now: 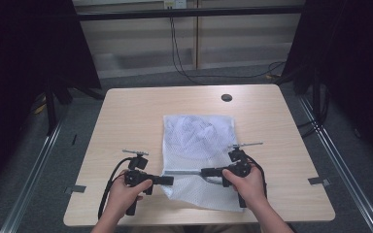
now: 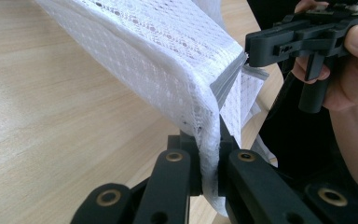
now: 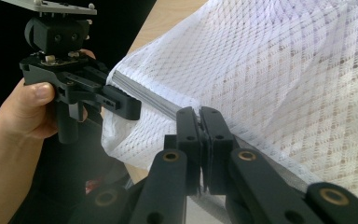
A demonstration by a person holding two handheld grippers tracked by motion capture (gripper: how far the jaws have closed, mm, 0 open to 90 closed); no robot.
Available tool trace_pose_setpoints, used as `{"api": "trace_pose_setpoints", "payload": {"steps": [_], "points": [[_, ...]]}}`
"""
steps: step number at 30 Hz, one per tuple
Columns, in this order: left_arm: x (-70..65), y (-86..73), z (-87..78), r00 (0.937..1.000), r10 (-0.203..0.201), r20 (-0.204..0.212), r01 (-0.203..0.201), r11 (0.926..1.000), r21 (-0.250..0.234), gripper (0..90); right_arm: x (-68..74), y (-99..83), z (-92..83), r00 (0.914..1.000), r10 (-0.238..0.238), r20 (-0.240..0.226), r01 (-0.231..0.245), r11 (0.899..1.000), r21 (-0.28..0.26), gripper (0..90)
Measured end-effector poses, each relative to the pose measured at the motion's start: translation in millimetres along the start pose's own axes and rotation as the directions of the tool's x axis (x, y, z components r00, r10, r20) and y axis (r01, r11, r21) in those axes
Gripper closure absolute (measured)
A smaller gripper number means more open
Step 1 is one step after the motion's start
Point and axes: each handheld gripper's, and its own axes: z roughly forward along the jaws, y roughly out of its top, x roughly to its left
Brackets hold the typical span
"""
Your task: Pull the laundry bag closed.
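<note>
Pinching the grey zipper edge of the white mesh bag, the left tool and right tool each had their jaws pressed together on the fabric, facing one another. Its far part lay on the table, its near edge lifted.

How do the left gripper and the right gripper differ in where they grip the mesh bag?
The left gripper pinches the mesh bag at its left edge, where the grey zipper band begins; the right gripper clamps farther along that band, over the bag. The left points rightward, the right leftward. Both are shut on it.
</note>
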Motion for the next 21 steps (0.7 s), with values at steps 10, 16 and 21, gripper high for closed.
{"api": "trace_pose_setpoints", "payload": {"steps": [10, 16, 21], "points": [[-0.5, 0.0, 0.4, 1.0000, -0.002, 0.004, 0.002, 1.0000, 0.001, 88.8, -1.2, 0.0, -0.7, 1.0000, 0.000, -0.005, 0.000, 1.000, 0.004, 87.4], [0.7, -0.1, 0.3, 1.0000, -0.003, 0.000, 0.003, 1.0000, 0.004, 88.8, -3.0, 0.2, -3.7, 1.0000, 0.004, -0.003, -0.004, 1.000, -0.002, 87.4], [-1.2, -0.5, 1.4, 0.9998, -0.018, 0.007, 0.018, 0.9998, 0.002, 88.8, -3.3, -0.2, -5.2, 0.9999, 0.011, -0.006, -0.011, 1.000, 0.005, 87.4]]}}
